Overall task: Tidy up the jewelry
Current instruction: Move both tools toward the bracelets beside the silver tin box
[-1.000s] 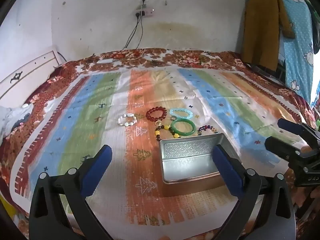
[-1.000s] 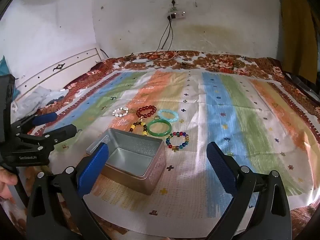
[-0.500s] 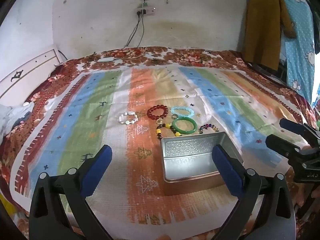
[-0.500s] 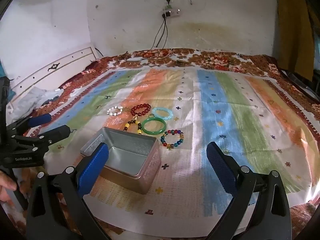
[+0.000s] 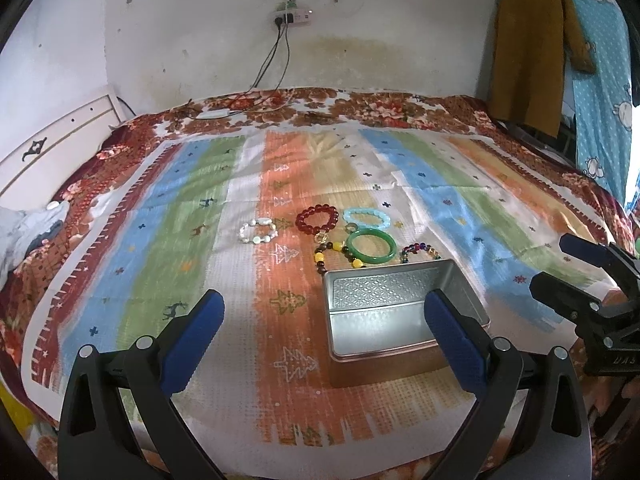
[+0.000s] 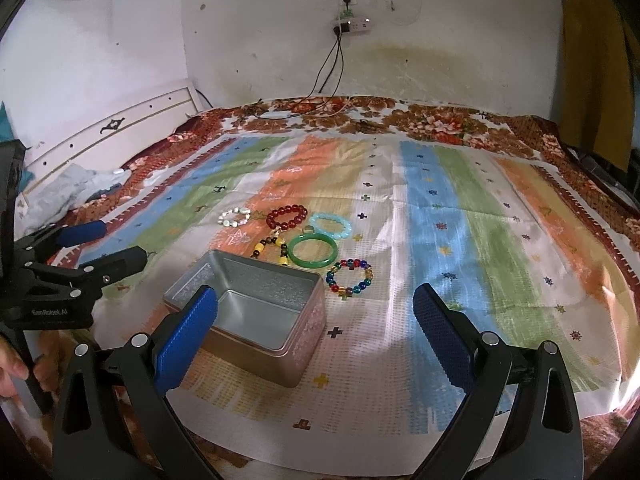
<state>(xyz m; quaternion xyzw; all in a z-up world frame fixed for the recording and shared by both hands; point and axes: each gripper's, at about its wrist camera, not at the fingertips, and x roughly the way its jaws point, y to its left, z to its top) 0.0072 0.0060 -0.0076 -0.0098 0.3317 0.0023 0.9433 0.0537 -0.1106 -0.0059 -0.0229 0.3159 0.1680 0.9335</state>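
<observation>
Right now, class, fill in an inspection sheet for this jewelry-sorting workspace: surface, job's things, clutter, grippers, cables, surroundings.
Surface: striped cloth over a floral bedspread.
Job's things: open metal tin, empty; six bracelets on the cloth beyond it, among them a green bangle and a white bead bracelet.
Clutter: crumpled cloth at the bed's edge.
Grippers: left gripper and right gripper open, empty.
Cables: from a wall power strip onto the bed.
Surroundings: stained wall, hanging clothes.

Left gripper [image 5: 322, 324] and right gripper [image 6: 316, 318]: black plastic frames, blue textured finger pads [image 6: 186, 336], silver pivot screws, triangular cutouts. White lettering on the side plate (partly legible). Bare-skinned hand [image 6: 12, 368].
</observation>
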